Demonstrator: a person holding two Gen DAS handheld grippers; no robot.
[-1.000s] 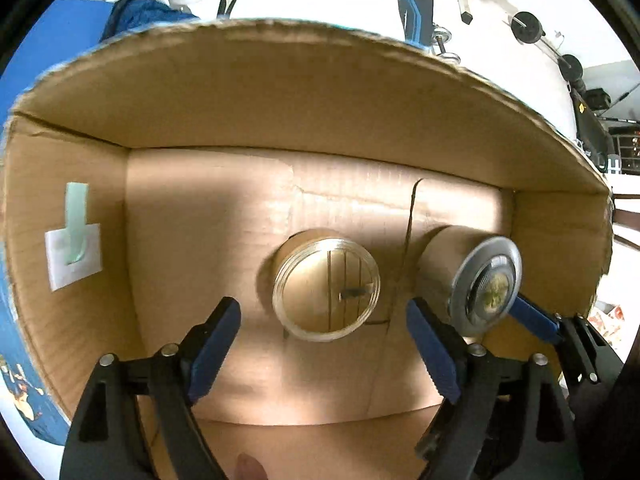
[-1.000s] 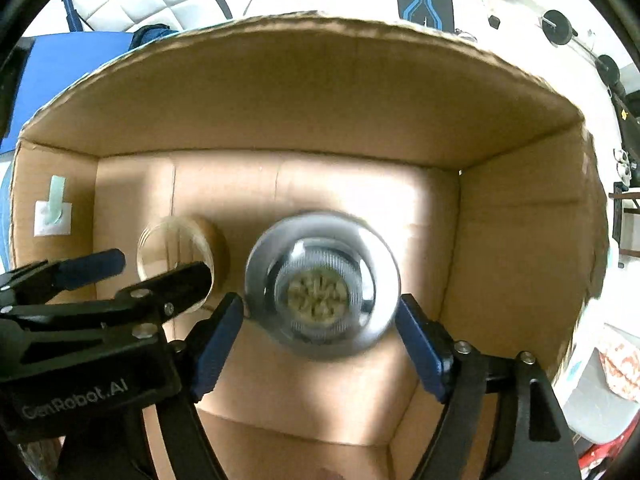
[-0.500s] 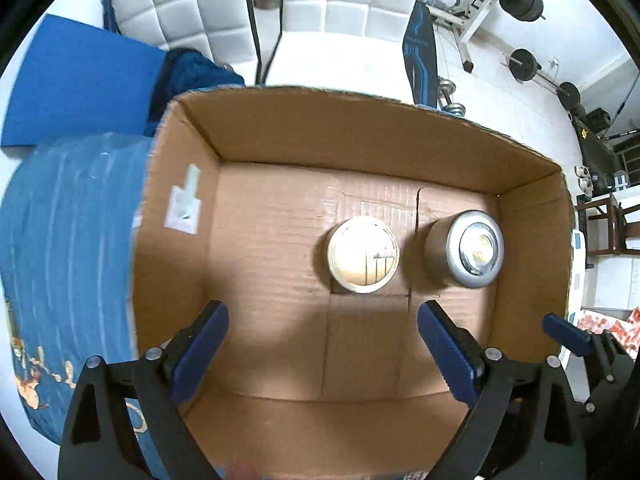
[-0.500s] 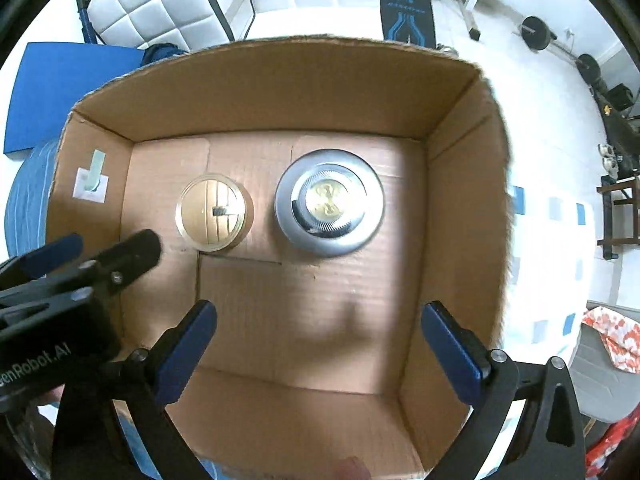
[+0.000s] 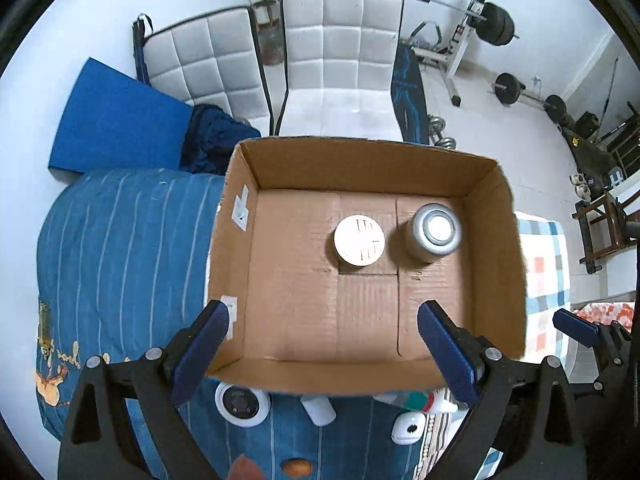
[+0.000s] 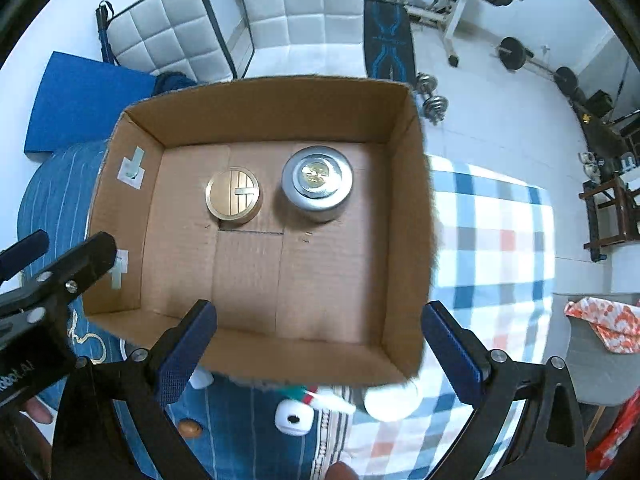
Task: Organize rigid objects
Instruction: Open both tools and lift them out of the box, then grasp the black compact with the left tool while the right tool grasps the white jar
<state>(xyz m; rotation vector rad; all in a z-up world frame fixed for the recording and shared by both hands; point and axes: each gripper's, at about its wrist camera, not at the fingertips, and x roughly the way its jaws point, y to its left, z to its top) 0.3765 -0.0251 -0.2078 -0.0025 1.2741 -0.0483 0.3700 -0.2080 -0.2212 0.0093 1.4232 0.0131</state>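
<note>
Both tongs stood above the near edge of the cardboard box (image 5: pixel 360 168); the left tongs (image 5: pixel 320 344) were wide apart and held nothing, and the right tongs (image 6: pixel 320 344) were also wide apart and empty.

The box rested on a bed covered with a blue striped blanket (image 5: pixel 120 240) and, to the right, a checked cloth (image 6: pixel 500 240). Inside the box, toward the far wall, two round containers stood upright and just beside each other without touching: a gold-lidded jar (image 6: pixel 234 197) on the left and a silver tin (image 6: pixel 317 180) on the right.

More rigid objects lay on the bed near the front wall of the box: a round white device with a dark face (image 5: pixel 242 400), a small white cylinder (image 5: pixel 318 410), a small white case with a dark dot (image 6: pixel 293 417), a tube with a green and red part (image 5: pixel 420 402) and a white round object (image 6: pixel 390 400) that was blurred.

In my judgement the sorting was only partly done. The risk from here was that the near objects were half hidden under the box edge; a reach for them could knock the box wall and shift the box on the soft bed, so that the two upright containers tip over. The small smooth pieces could also slip from the tongs on the soft blanket.
</note>
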